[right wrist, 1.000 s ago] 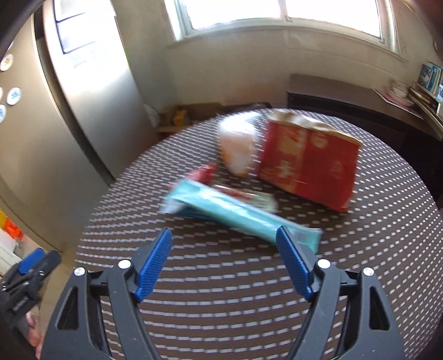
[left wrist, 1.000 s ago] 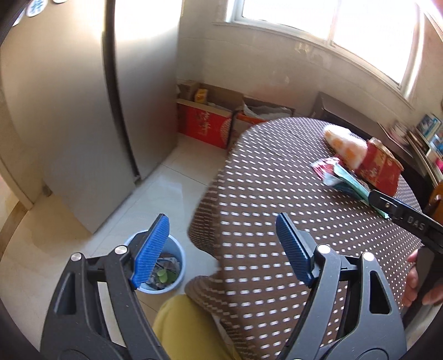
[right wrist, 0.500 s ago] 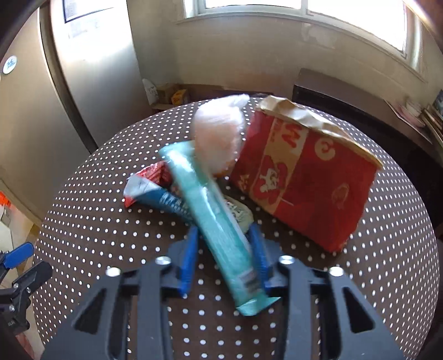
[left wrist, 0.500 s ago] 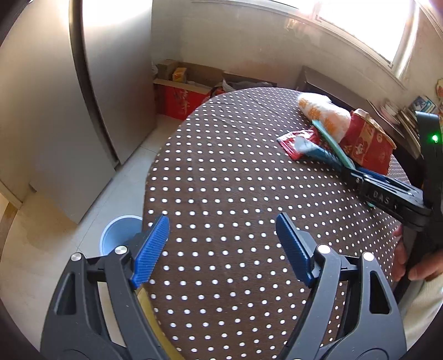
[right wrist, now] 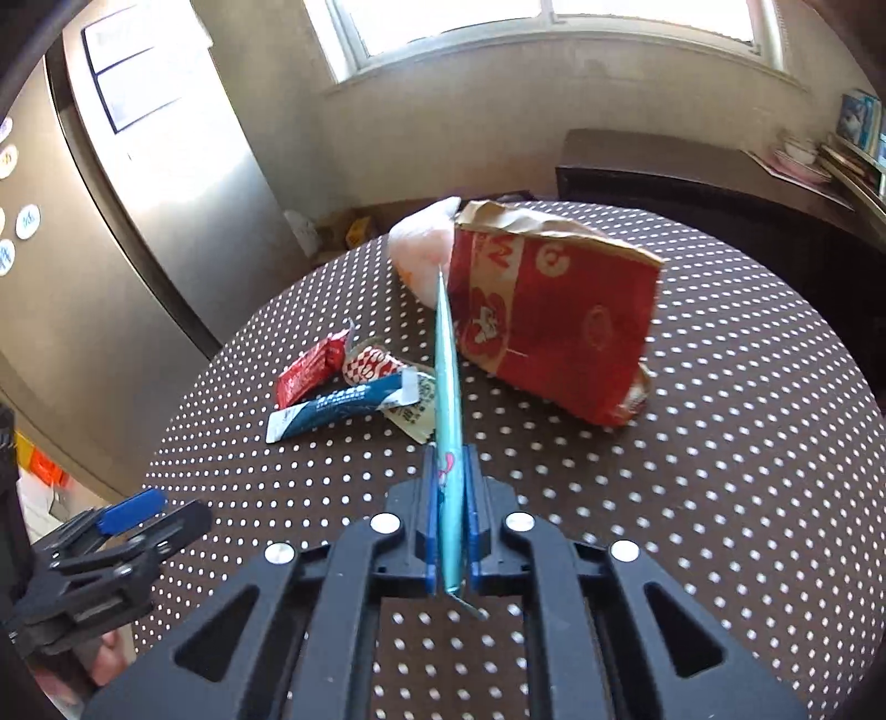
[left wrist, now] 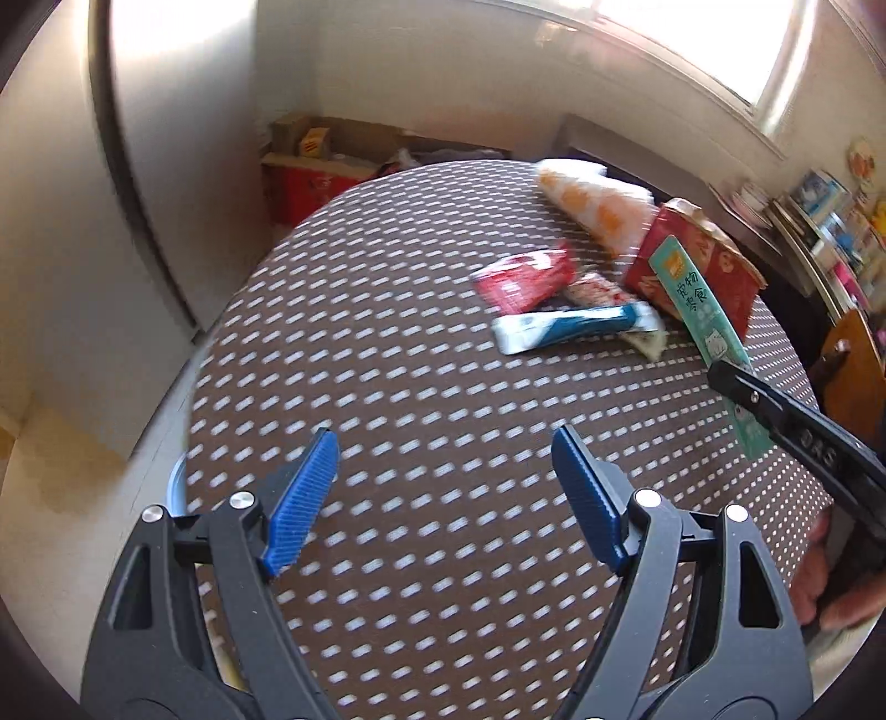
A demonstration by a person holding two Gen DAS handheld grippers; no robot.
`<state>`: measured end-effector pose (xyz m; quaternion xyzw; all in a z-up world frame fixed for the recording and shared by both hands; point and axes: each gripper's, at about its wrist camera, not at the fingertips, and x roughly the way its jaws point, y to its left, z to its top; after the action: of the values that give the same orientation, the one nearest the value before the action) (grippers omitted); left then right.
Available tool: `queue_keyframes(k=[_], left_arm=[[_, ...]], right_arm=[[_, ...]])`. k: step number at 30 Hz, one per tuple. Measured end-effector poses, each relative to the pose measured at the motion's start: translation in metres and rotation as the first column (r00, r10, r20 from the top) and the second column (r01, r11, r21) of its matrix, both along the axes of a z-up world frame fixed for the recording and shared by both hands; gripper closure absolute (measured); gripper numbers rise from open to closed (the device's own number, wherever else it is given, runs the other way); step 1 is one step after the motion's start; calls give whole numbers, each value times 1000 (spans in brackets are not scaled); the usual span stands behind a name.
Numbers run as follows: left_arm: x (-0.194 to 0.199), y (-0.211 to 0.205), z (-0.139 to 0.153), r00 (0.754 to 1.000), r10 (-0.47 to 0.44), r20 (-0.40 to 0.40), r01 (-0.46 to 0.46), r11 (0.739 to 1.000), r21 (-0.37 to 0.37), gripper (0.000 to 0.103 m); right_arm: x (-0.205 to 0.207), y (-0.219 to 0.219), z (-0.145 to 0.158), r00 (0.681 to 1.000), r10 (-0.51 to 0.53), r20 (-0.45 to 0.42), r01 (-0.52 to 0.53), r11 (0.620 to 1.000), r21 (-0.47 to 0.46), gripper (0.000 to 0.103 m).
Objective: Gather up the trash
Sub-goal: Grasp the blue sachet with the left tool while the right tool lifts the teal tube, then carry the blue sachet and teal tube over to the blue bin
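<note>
While my right tongs (right wrist: 447, 493) close, pinching teal wrapper (right wrist: 446, 354) at frame centre, left tongs (left wrist: 443, 498) gape wide over dotted tabletop (left wrist: 421, 376).

A round table (right wrist: 720, 471) draped in a brown, white-dotted cloth stands near a steel refrigerator (right wrist: 138, 221) dotted with magnets. Cardboard boxes (left wrist: 310, 166) sit on the floor against the wall. Sunlight pours through a window (right wrist: 554, 22) above a dark sideboard (right wrist: 692, 183).
</note>
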<state>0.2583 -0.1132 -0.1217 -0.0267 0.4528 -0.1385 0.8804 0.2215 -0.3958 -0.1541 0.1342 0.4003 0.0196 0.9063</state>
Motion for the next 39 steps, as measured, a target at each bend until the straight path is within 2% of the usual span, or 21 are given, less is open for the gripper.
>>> queue_keyframes(k=[3,5,9,12,15,16,17,18,19,21,23,27,32,39], left_arm=[[11,-26,1,995,-101,13,100,995,16,19],[17,-43,2,985,-172,33,170,984,44,19],[33,-76,-3,939,-341,49,332,934,132,19],[41,-91,-7,918,-392,57,376,907,188,19],[52,-95,-10,900,-433,52,418,890,183,19],[54,-96,-11,899,-435,50,420,889,184,22],[58,-96,-14,901,-432,38,420,890,180,30],[62,-94,-13,901,-433,36,422,892,162,47],[64,-93,-12,900,-434,40,425,894,142,69],[63,-94,-11,908,-418,38,409,901,147,85],[63,-86,-10,919,-394,25,388,913,122,88],[45,-71,-7,931,-362,53,354,928,119,89],[29,-40,-1,958,-280,59,277,960,51,89],[1,9,12,977,-179,114,172,983,67,89]], right_arm=[[-15,-15,7,999,-31,34,30,999,41,95],[-23,-25,14,997,-55,59,51,997,64,95],[-39,-41,21,991,-107,85,98,990,104,95],[-58,-54,22,985,-148,89,136,982,134,95],[-65,-60,19,980,-181,81,168,975,146,95],[-67,-62,18,978,-193,78,180,972,148,95],[-71,-59,20,976,-203,74,190,970,150,95],[-74,-63,18,975,-210,69,197,968,155,95],[-76,-66,17,974,-217,64,205,966,159,95],[-74,-65,13,972,-228,56,217,963,161,95],[-77,-65,12,972,-230,54,218,962,167,95],[-70,-51,13,975,-210,69,197,966,165,95],[-64,-26,21,984,-154,94,137,976,167,95],[-50,27,32,992,-34,119,14,986,167,95]])
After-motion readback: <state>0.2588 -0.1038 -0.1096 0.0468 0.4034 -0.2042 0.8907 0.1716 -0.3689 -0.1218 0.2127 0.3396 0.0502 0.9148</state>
